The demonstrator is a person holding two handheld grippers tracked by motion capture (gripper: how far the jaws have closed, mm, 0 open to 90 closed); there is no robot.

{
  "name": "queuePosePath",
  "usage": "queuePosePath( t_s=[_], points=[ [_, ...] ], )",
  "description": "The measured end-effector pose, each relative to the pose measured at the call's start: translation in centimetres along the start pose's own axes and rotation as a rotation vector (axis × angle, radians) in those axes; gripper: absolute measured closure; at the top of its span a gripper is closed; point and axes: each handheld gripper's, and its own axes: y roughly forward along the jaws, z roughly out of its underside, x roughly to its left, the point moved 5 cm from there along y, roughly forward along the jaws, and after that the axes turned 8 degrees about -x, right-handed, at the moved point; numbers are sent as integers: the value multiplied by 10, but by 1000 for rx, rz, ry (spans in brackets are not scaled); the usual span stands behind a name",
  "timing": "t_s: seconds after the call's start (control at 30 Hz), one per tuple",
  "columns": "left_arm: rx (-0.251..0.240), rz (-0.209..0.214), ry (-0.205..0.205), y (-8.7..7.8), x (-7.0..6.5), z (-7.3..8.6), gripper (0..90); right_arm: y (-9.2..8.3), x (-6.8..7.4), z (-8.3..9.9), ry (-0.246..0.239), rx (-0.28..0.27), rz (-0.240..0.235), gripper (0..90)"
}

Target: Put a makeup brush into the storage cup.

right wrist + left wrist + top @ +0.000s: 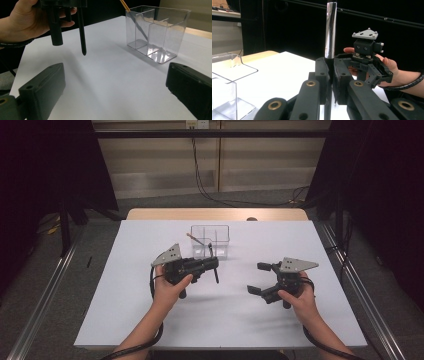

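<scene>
Black curtains ring a white table (150, 320), with a clear divided organiser (210, 241) standing near its far middle, a pencil (194, 238) already leaning in one compartment. Nearer, the left gripper (212, 264) is clamped on a slim dark pen (216, 272) with a shiny metallic barrel, held roughly upright above the table just in front of the organiser. The right gripper (258, 277) hovers well apart to the right, jaws spread wide and empty. If the pen is meant for the organiser, its smooth barrel could slide in the jaws, or its tip could strike the clear rim and tip the light box.
</scene>
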Motion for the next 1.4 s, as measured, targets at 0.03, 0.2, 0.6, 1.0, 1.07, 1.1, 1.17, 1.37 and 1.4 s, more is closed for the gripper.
queuePosePath(
  t_s=[0.03,0.2,0.6,1.0,1.07,1.1,1.17,1.37,1.4],
  points=[
    [-1,-1,1,0,0,0,838,-2,-1,0,2,3,-1,16],
    [1,1,-1,0,0,0,838,-10,-3,2,2,3,10,14],
    [3,-1,1,0,0,0,838,-31,-10,5,-16,15,67,14],
    [6,-3,-1,-1,0,-1,839,-50,-13,8,-23,12,111,13],
    [5,-3,-1,-1,1,-1,839,-52,-14,8,-27,11,115,13],
    [6,-5,-1,-1,1,-1,839,-54,-14,8,-25,10,119,13],
    [6,-5,-3,-1,1,-1,838,-56,-15,7,-27,4,125,14],
    [16,-5,-1,-2,1,0,839,-67,-16,7,-28,8,143,14],
    [16,-4,-3,-2,1,0,839,-69,-16,8,-27,7,148,14]
  ],
)
